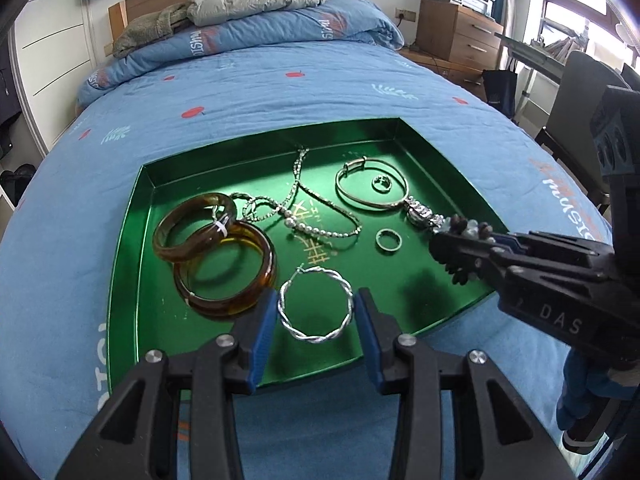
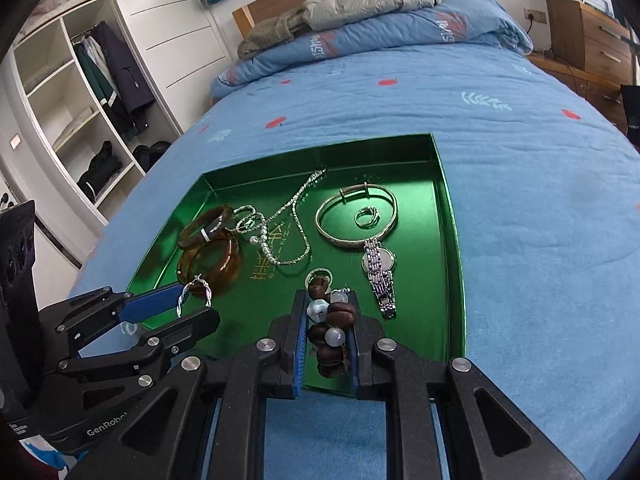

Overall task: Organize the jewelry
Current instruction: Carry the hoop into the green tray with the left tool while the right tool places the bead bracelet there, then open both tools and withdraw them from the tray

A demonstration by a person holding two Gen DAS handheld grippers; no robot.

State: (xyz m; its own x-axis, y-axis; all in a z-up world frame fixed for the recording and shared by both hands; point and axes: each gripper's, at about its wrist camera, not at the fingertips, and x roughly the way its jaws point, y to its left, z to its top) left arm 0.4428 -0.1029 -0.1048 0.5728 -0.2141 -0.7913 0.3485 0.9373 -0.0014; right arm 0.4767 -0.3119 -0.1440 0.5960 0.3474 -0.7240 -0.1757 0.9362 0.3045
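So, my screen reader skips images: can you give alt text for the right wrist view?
The right gripper is shut on a beaded bracelet of brown and pale beads over a green tray on a blue bedspread. At left, the left gripper holds a twisted silver hoop.

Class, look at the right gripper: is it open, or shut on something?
Shut on the beaded bracelet: the right gripper has both blue pads pressed against its brown and pale beads.

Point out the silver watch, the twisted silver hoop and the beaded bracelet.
silver watch (image 2: pixel 378 261): right wrist view, on its dial.
twisted silver hoop (image 1: pixel 316 336): left wrist view, on its near rim.
beaded bracelet (image 2: pixel 319 311): right wrist view, on a pale bead.
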